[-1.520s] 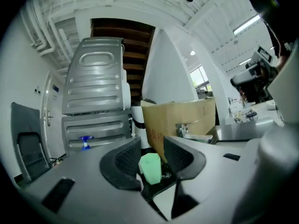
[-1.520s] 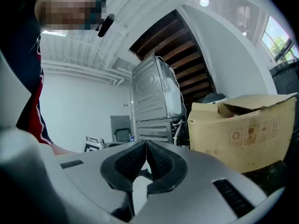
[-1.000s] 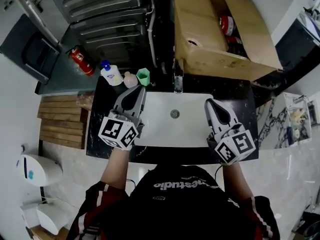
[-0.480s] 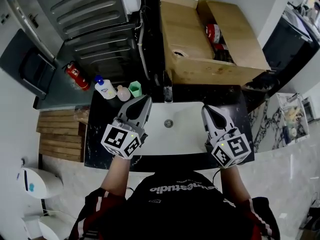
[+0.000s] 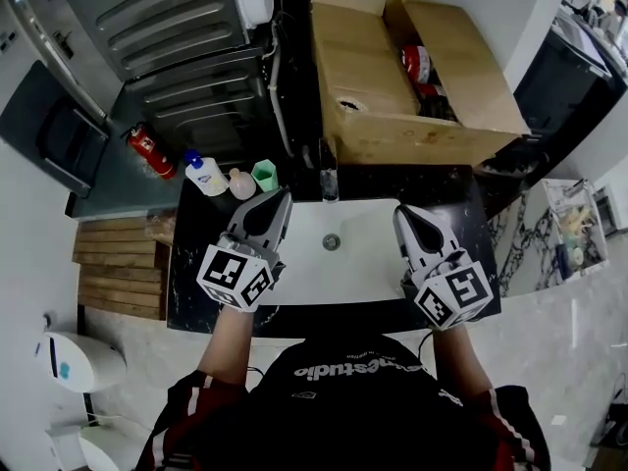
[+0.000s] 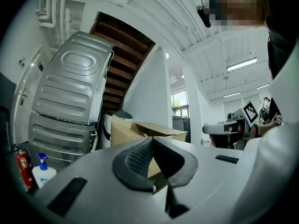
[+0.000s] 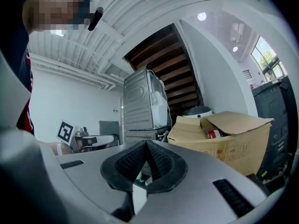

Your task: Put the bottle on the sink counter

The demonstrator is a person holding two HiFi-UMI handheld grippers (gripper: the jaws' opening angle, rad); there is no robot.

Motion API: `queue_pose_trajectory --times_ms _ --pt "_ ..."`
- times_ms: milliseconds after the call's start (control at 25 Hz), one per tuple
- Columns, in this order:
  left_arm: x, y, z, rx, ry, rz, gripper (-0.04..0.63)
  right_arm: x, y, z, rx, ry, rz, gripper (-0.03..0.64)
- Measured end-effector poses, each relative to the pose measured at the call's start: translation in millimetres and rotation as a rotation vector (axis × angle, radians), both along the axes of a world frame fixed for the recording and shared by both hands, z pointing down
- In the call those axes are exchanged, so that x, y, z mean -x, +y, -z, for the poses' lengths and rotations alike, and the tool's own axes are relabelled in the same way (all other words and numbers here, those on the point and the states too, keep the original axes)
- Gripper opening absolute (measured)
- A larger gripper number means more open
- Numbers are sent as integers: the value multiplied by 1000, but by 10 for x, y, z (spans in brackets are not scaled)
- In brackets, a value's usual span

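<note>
Left gripper (image 5: 280, 196) and right gripper (image 5: 400, 212) have lifted a little over the sink (image 5: 339, 263), fingers (image 6: 135, 160) pressed together, empty, likely because the bottle (image 5: 203, 175) stands on the surface (image 5: 196, 253).

In the head view, the person's torso (image 5: 353, 400) covers the near edge of the counter (image 5: 191, 273) at the bottom of the frame. The left gripper (image 5: 282, 196) and right gripper (image 5: 400, 212) overlap the sides of the basin (image 5: 339, 273). I can't read the label on the bottle (image 5: 203, 175) at upper left: too small. In the left gripper view, the gripper's body cuts off the bottle's base at lower left, and the fire extinguisher (image 6: 21, 164) runs into the dark rim. In the right gripper view, the box (image 7: 224, 143) hides all but the top of a red can (image 7: 212, 133).
</note>
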State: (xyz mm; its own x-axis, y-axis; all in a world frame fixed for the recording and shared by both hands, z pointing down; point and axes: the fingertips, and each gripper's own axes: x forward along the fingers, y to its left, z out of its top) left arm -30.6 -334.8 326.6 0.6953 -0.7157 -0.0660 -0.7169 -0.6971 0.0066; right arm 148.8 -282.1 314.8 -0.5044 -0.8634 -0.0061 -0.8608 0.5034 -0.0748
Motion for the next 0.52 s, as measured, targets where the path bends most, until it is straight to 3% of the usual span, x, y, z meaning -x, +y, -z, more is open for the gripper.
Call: queue_pose_trajectory --times_ms 520 --pt "94 -18 18 -5 -6 10 15 65 32 22 -6 1 9 38"
